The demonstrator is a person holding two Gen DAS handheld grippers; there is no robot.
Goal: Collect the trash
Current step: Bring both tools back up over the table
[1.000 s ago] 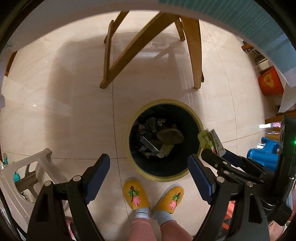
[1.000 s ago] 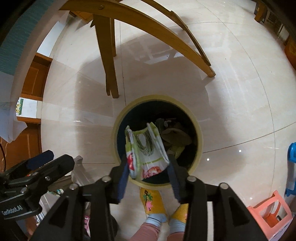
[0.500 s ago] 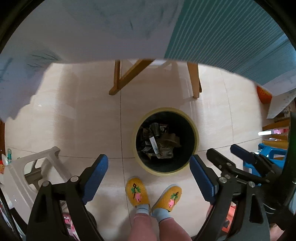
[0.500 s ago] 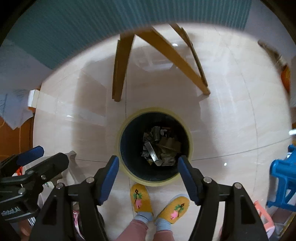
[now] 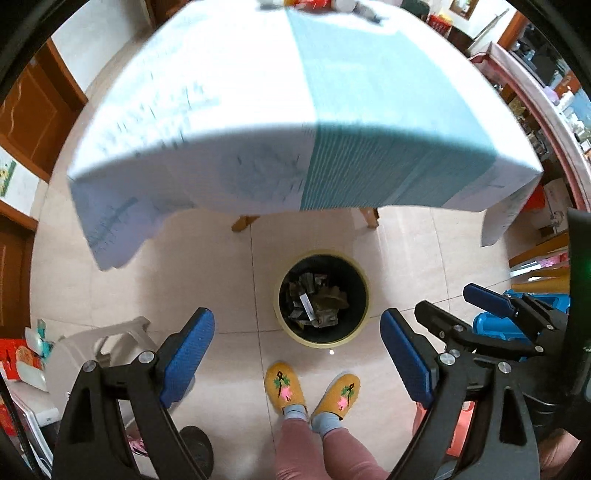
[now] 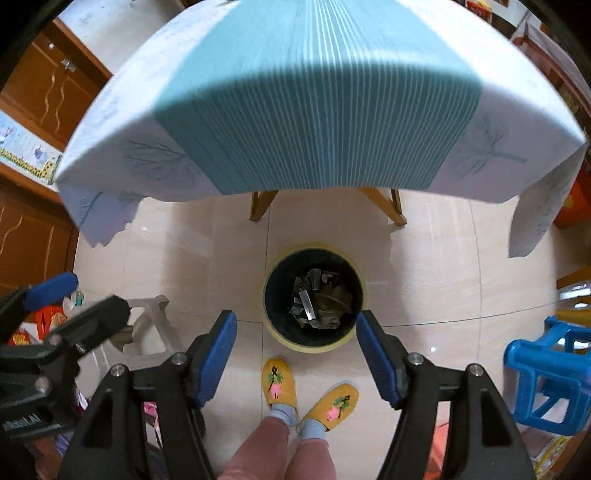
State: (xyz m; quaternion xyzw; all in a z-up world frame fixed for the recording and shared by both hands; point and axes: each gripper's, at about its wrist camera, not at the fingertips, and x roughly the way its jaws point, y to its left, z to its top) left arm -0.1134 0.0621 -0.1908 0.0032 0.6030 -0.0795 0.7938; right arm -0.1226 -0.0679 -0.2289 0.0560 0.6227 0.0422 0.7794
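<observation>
A round dark trash bin with a yellow rim (image 5: 364, 286) (image 6: 267, 280) stands on the tiled floor below both grippers, with crumpled wrappers (image 5: 314, 301) (image 6: 317, 301) inside. My left gripper (image 5: 297, 350) is open and empty, high above the floor. My right gripper (image 6: 297, 350) is open and empty too, also high above the bin; it shows in the left wrist view (image 5: 476, 306) at the right. The table with a white and teal cloth (image 5: 295, 110) (image 6: 314, 92) fills the upper half, with a few blurred objects at its far edge (image 5: 314, 4).
The person's feet in yellow slippers (image 5: 310, 391) (image 6: 306, 391) stand just before the bin. A white plastic stool (image 5: 110, 343) (image 6: 147, 325) is at the left, a blue stool (image 5: 517, 325) (image 6: 546, 373) at the right. Wooden table legs (image 6: 384, 205) stand behind the bin.
My right gripper let go of the green and white wrapper over the bin and opened. Both grippers then rose, so the bin shrank and the tabletop came into view.
</observation>
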